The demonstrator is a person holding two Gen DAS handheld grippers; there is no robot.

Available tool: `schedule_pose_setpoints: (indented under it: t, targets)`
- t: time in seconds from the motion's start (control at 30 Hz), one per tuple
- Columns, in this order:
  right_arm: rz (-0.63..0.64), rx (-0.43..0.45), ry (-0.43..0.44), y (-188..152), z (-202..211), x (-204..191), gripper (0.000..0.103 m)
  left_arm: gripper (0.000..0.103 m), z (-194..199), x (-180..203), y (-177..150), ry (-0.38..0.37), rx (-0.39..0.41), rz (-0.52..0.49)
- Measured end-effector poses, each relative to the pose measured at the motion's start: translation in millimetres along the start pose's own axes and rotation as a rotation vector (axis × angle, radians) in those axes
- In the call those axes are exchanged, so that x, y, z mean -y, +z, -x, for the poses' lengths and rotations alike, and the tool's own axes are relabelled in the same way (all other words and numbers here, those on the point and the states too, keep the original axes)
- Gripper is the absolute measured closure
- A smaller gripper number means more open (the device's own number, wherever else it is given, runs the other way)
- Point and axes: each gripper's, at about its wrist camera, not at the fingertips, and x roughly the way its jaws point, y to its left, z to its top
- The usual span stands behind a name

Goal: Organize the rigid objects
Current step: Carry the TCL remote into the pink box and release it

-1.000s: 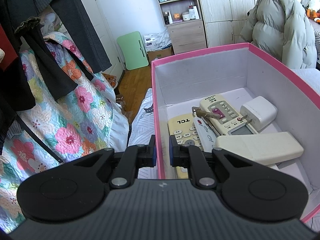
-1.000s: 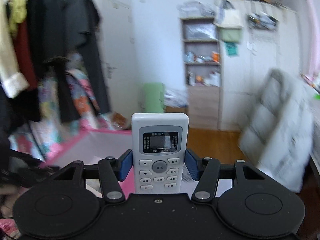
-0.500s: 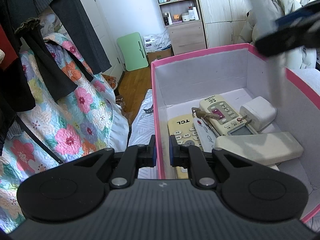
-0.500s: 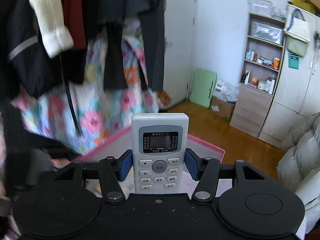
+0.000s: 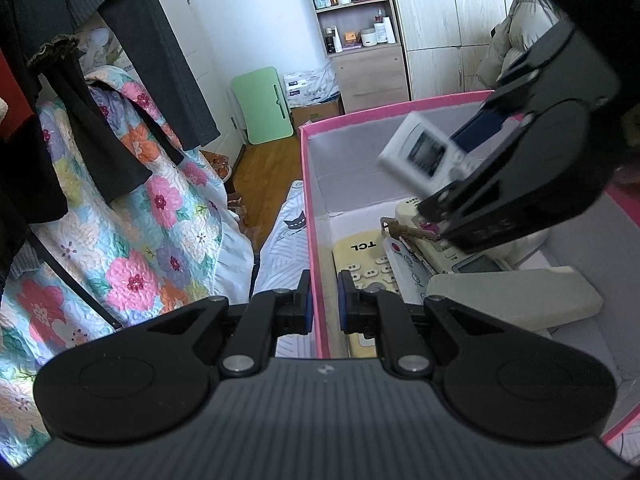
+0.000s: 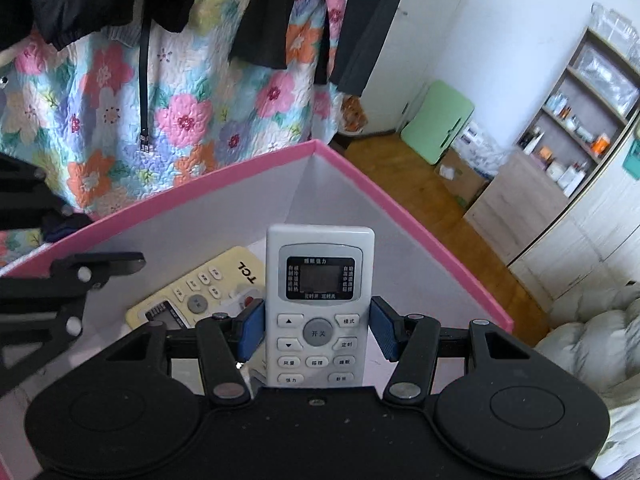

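— White remote [image 6: 320, 304]: where now, against half a second back?
— Moved in over the pink box [image 6: 400, 216], above its open top near the far corner; earlier held out before the hanging clothes, box rim barely in sight. From the left camera, now plainly visible and tilted [image 5: 424, 156] above the box's contents; before, only a blur at the right edge.
— And the right gripper [image 6: 318, 330]?
— Clamped on the white remote, blue pads pressing both long edges just below the screen. Seen from the left camera as a big black shape [image 5: 520, 184] reaching over the right wall of the box.
— Left gripper [image 5: 323, 307]?
— Unchanged: pinched on the near wall of the pink box [image 5: 312, 216], one blue pad outside, one inside, only the thin card between.
— Materials, shapes?
— Box of stiff card, pink outside and on the rim, pale grey inside, square corners. White remote of smooth plastic, rounded rectangle, dark screen, grey round button, small oval keys. Lying on the box floor by the left wall, a cream remote [image 5: 360, 264] marked TCL, flat and yellowed. Beside it a brass key [image 5: 404, 231], and a long off-white slab [image 5: 512, 292] toward the near right.
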Motion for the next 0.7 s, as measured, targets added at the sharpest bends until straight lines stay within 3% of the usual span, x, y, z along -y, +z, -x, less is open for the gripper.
schedule_pose_setpoints:
  t: [0.07,0.2,0.43,0.5,0.6,0.7]
  targets:
    - [-0.034,0.008,0.054,0.6,-1.2,1.7,0.041,0.093,0.1,0.0,-0.1,0.001,0.0,0.0]
    - [-0.166,0.101,0.072,-7.3,20.2,12.1,0.039,0.093,0.8,1.0,-0.8,0.005,0.001,-0.005]
    - [-0.429,0.232,0.112,-51.9,76.5,27.1,0.039,0.093,1.3,0.8,-1.1,0.007,0.002,-0.005]
    - [-0.42,0.228,0.138,-68.1,85.6,23.0,0.039,0.093,1.6,0.2,-1.0,0.005,0.004,0.0]
    - [-0.41,0.233,0.098,-87.5,97.8,17.1,0.04,0.093,1.9,0.0,-0.6,0.009,0.0,0.0]
    - [-0.446,0.262,0.11,-106.7,115.7,15.9,0.04,0.093,1.6,1.1,0.4,0.014,-0.007,-0.008]
